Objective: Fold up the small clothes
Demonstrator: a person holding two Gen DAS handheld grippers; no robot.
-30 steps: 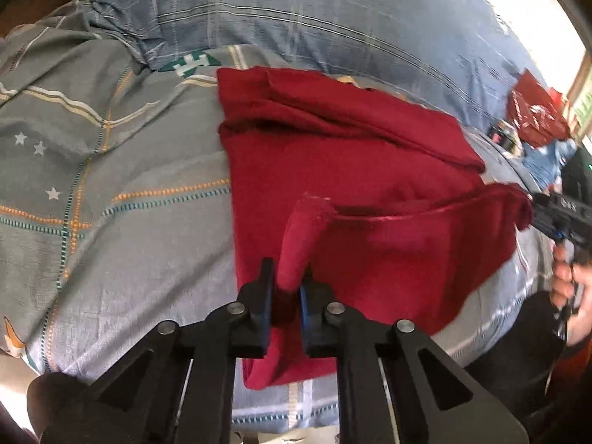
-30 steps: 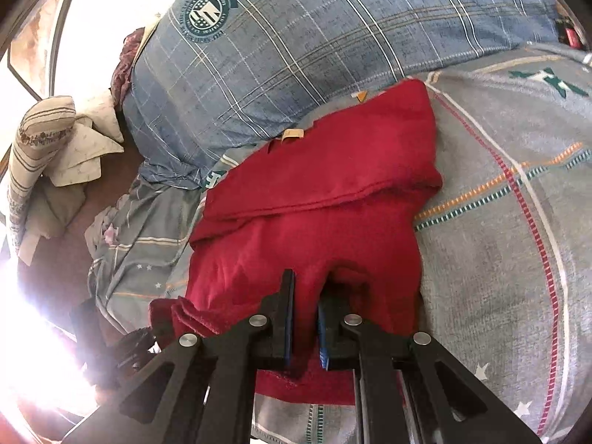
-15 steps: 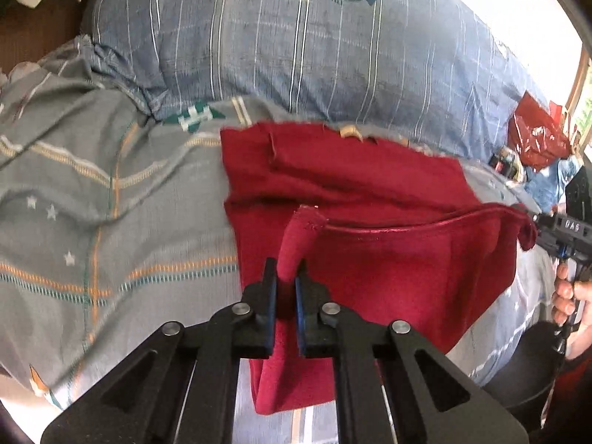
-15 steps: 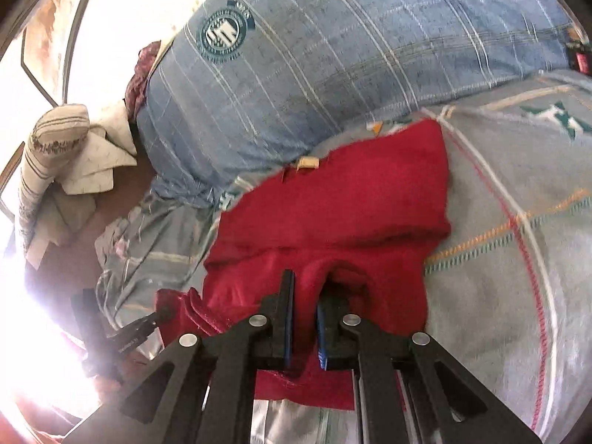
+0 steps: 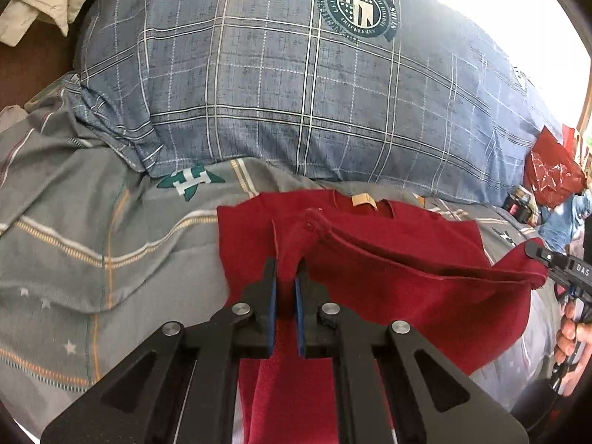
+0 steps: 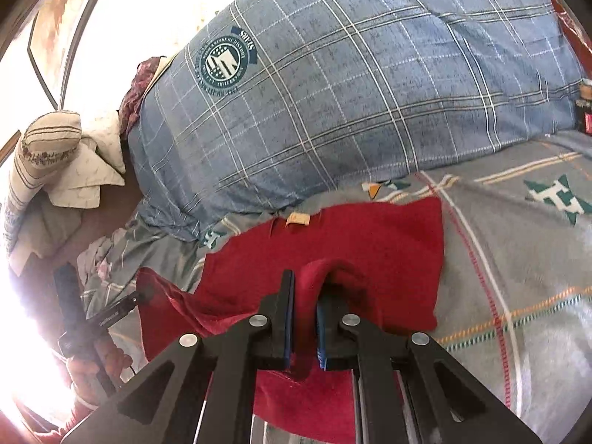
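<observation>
Red garment (image 5: pixel 388 281): small knit piece, lying on the bed sheet (image 5: pixel 92 244) at lower centre of both frames, its tan neck label (image 5: pixel 364 199) toward the top edge, near the pillow. Near hem lifted off the sheet and stretched between two claws; the far part lies flat. Left claw (image 5: pixel 285 281): lower centre of the left wrist view, fingers clamped together on a bunched corner of the red garment, which rises as a peak just beyond the tips. Right claw (image 6: pixel 305 296): lower centre of the right wrist view, likewise clamped on a raised fold of the same cloth; it also shows at the right edge of the left wrist view, gripping the opposite corner. Bed sheet: grey, striped in orange, white and green, with star and letter motifs. Pillow (image 5: pixel 296 92): blue plaid with a round crest, filling the upper frame, touching the sheet just behind the garment. Red plastic bag (image 5: pixel 551 174): right edge. Cream cloths (image 6: pixel 70 162): left edge of the right wrist view.
</observation>
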